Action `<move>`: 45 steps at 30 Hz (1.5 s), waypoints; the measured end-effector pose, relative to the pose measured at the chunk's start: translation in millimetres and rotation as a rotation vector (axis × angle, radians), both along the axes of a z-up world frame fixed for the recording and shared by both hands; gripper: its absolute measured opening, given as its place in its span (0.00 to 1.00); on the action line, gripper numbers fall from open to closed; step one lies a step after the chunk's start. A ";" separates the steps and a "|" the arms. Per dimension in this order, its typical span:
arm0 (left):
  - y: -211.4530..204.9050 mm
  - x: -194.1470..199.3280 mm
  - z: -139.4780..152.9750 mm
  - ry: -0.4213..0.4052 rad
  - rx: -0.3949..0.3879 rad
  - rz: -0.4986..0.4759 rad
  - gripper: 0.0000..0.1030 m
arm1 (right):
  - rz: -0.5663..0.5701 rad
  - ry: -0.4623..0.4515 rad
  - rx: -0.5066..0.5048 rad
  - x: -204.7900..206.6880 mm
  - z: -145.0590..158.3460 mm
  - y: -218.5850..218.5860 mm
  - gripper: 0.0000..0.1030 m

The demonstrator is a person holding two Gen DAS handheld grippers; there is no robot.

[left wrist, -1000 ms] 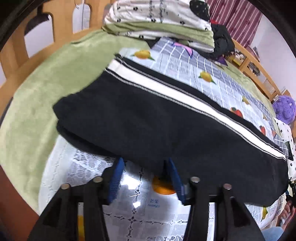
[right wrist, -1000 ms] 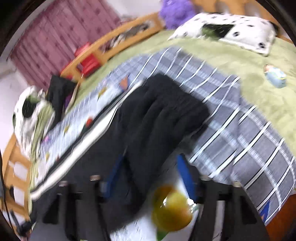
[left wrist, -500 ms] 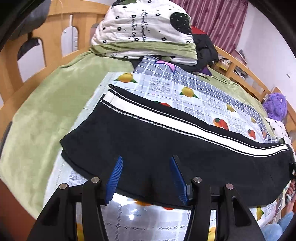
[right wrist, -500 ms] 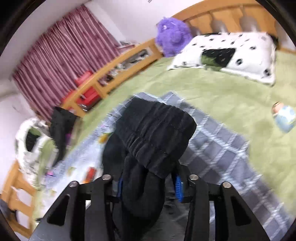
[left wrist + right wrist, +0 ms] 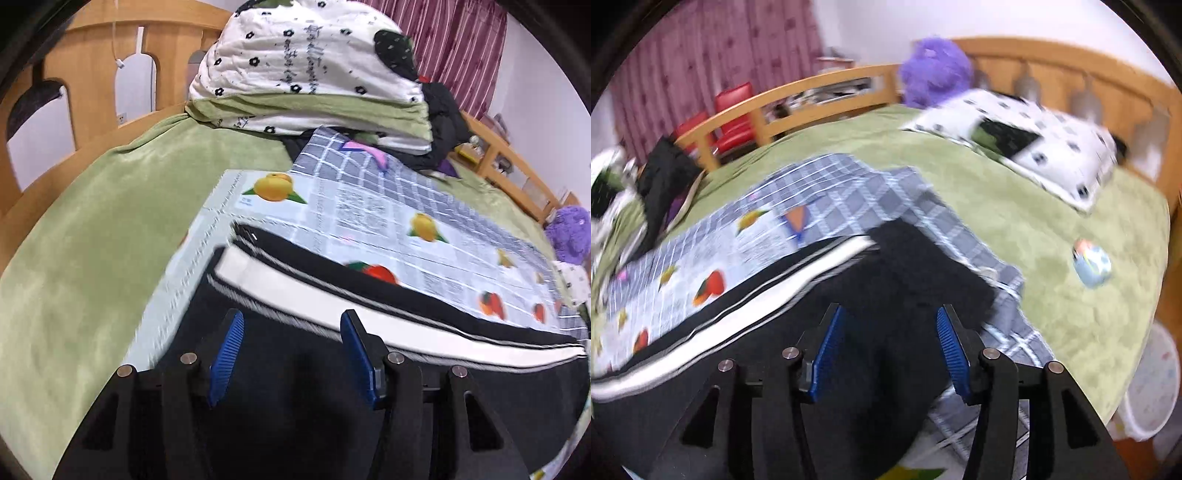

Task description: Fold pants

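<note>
Black pants (image 5: 303, 295) with 1 white side stripe — laid flat along the fruit-print sheet (image 5: 369, 210) on the green bedspread (image 5: 92, 229).

Left gripper (image 5: 291, 350): fingers apart over the black fabric, nothing clamped.

Right gripper (image 5: 888, 347): jaws have just been opening; fingers apart above the pants' end, nothing pinched.

Also present — folded quilt (image 5: 314, 74), purple plush toy (image 5: 934, 70), spotted pillow (image 5: 1034, 144).

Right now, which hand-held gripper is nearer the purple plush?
Right. The right hand-held gripper works the pants end toward the plush; the left is at the far end.
</note>
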State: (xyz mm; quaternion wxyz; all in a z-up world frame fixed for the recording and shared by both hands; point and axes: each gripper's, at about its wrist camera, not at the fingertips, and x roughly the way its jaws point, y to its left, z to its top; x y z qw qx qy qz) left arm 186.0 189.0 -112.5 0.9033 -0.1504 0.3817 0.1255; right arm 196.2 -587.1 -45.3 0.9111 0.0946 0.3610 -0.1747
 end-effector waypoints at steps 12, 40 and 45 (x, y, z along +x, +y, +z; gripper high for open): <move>41.5 70.3 -28.8 0.052 0.003 0.040 0.20 | 0.186 0.083 -0.032 26.7 -41.3 112.4 0.50; 66.2 29.8 -24.1 -0.014 -0.074 0.106 0.19 | 0.938 0.302 -0.311 155.2 -90.4 254.2 0.03; 60.8 41.1 -32.4 0.026 -0.035 0.143 0.19 | 0.852 0.196 -0.191 166.2 -78.1 239.0 0.03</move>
